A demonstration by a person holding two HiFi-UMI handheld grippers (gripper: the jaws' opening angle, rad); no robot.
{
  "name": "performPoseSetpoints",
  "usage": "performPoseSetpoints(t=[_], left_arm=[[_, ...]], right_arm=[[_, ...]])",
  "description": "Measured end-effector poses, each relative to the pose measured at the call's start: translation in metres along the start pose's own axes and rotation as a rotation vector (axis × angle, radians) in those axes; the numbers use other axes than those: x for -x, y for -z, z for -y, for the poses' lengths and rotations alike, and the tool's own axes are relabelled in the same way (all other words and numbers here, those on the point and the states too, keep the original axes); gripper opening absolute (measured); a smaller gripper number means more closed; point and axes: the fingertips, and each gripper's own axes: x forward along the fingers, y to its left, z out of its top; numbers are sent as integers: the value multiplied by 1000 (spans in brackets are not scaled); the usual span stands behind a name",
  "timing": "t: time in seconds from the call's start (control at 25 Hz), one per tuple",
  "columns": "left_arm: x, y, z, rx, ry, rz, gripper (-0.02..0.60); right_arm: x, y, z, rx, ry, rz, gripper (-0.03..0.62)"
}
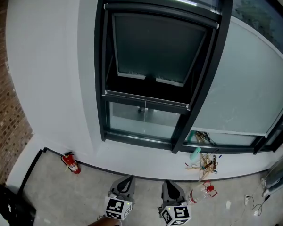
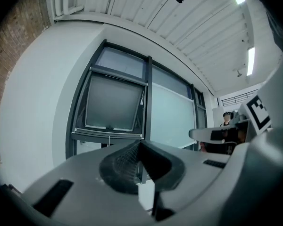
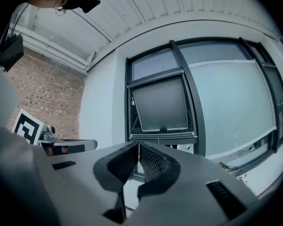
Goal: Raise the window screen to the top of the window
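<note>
The dark-framed window is set in the white wall ahead. Its grey sash is tilted outward at the bottom. Below the sash a silver-edged bar spans the opening, apparently the screen's bottom rail, with a small pull under its middle. The bar also shows in the left gripper view and the right gripper view. My left gripper and right gripper are side by side low in the head view, well short of the window. Both point at it, level. Both are shut and hold nothing.
A large frosted pane fills the wall right of the window. On the floor are a red fire extinguisher, a tangle of cords and a bottle, and a black object. A brick wall stands at the left.
</note>
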Motion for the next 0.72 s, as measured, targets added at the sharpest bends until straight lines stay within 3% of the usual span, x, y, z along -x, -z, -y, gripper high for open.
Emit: performPoseSetpoints(t=[0.4,0.72], left_arm=[[-36,-6,-66,-5,36,17,0],[-64,-1,-101,2,17,6,0]], right_arm=[[-66,6,-22,28,23,-26,9],[-109,11,-18,27,26,-72,9]])
